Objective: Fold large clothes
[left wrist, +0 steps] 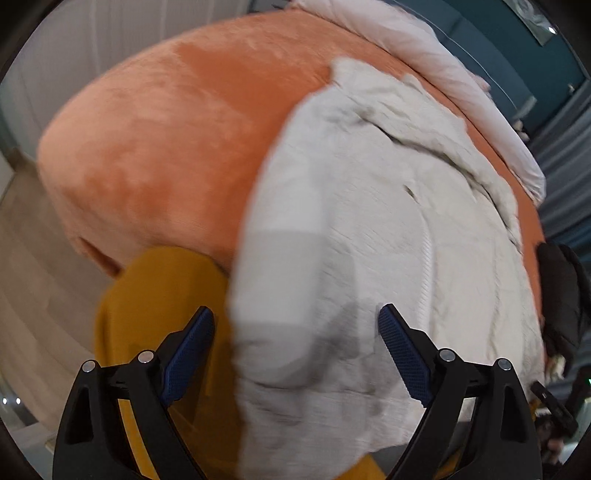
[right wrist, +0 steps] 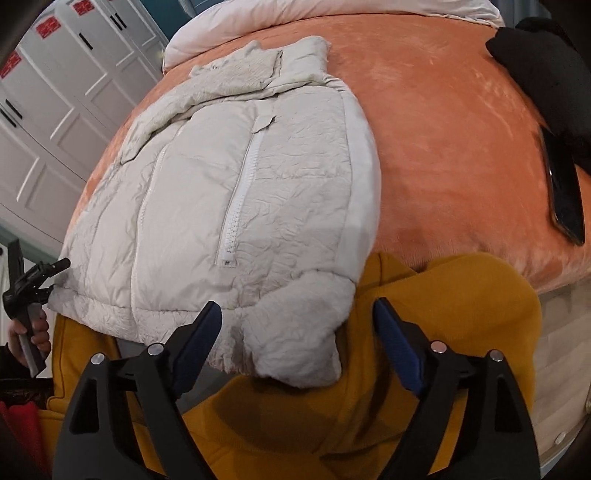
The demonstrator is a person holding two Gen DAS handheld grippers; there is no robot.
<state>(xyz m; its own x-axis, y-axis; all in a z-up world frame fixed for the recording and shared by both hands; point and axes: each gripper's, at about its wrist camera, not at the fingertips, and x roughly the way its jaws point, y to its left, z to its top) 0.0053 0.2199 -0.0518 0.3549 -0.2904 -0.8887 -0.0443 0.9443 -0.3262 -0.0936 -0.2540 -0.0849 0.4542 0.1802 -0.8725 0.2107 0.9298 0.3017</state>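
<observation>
Motion blur smears the white puffer jacket (left wrist: 369, 229) at the orange bed's (right wrist: 443, 129) near edge; left gripper (left wrist: 295, 350) and right gripper (right wrist: 297, 343) gape empty, white wardrobes (right wrist: 55, 110) behind.

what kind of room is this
Most likely a bedroom: a bed with an orange plush cover, a white duvet bunched at its far end, and white wardrobe doors alongside.

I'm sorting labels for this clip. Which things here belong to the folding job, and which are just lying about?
Job:
white jacket
yellow garment
left tool, open
right tool, open

Lying about:
black garment
phone
white duvet
orange bed cover
</observation>
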